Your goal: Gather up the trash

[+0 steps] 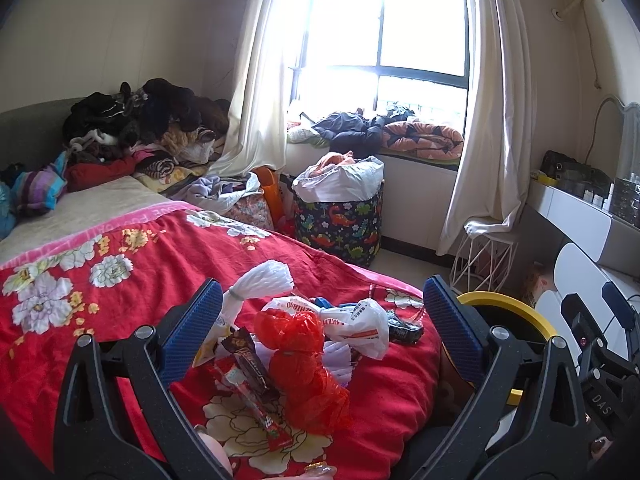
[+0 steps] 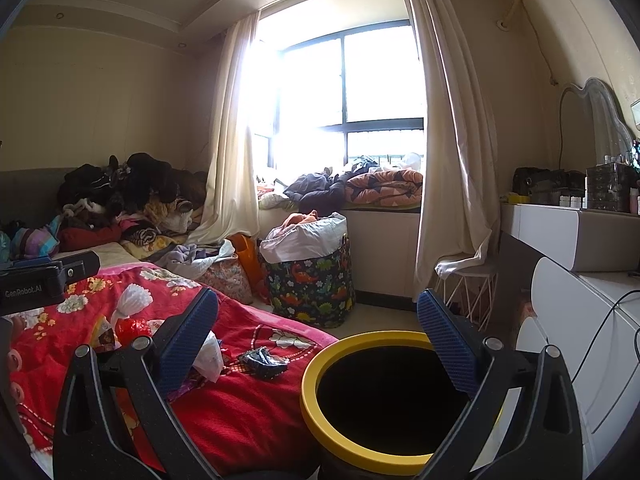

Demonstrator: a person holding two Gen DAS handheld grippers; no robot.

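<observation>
Trash lies in a loose heap on the red flowered blanket (image 1: 132, 264): a white foam net (image 1: 260, 280), crumpled red plastic (image 1: 298, 332), a white plastic bag (image 1: 358, 320), a dark wrapper (image 1: 404, 330), a brown wrapper (image 1: 246, 354) and a red stick wrapper (image 1: 260, 408). My left gripper (image 1: 322, 284) hangs open just above the heap, nothing between its blue pads. A black bin with a yellow rim (image 2: 314, 404) stands beside the bed. Over it my right gripper (image 2: 318, 294) is open and empty. The dark wrapper (image 2: 262, 360) lies left of the bin.
A dinosaur-print hamper (image 1: 340, 224) stuffed with cloth stands under the window. Clothes are piled (image 1: 136, 120) at the bed's far end. A white wire stool (image 1: 484, 256) and a white dresser (image 2: 568, 292) line the right side. Curtains hang to the floor.
</observation>
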